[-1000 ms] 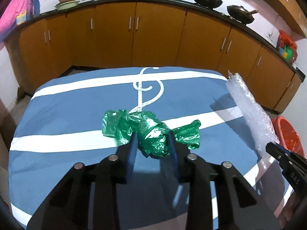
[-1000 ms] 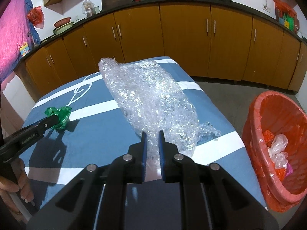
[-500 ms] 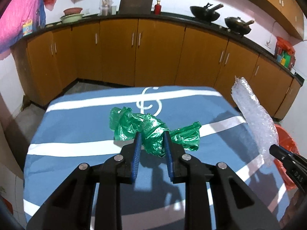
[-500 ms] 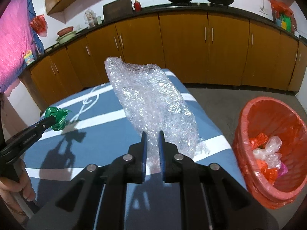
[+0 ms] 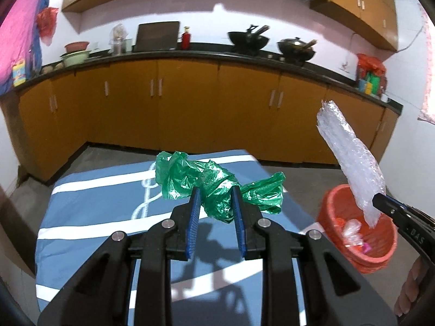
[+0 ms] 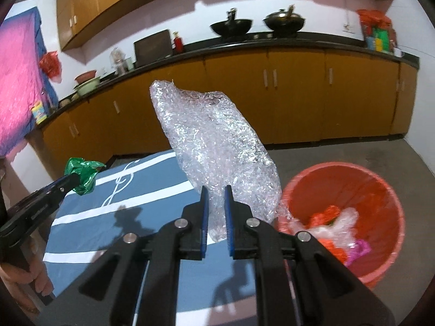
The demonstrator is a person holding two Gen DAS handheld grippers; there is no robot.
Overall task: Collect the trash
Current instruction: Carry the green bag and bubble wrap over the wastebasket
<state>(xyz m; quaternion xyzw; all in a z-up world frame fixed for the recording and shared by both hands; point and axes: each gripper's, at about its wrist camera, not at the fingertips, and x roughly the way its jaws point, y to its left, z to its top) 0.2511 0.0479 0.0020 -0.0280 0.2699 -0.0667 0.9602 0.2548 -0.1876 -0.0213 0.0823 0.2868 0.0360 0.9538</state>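
Note:
My left gripper (image 5: 215, 194) is shut on a crumpled green plastic bag (image 5: 217, 187) and holds it in the air above the blue striped table (image 5: 89, 217). The bag also shows in the right wrist view (image 6: 83, 175). My right gripper (image 6: 216, 194) is shut on a sheet of clear bubble wrap (image 6: 217, 146), held up near the table's right edge, beside the orange trash bin (image 6: 380, 190). The bubble wrap (image 5: 350, 157) and the bin (image 5: 380, 255) also show in the left wrist view.
The bin holds several pieces of plastic trash (image 6: 337, 225). Orange kitchen cabinets (image 5: 190, 103) run along the back wall under a black counter with woks (image 5: 248, 40). Grey floor (image 6: 353, 157) lies between the table and the cabinets.
Both grippers have risen from the table with their loads. The bubble wrap has lifted off the table and moved right, toward the bin.

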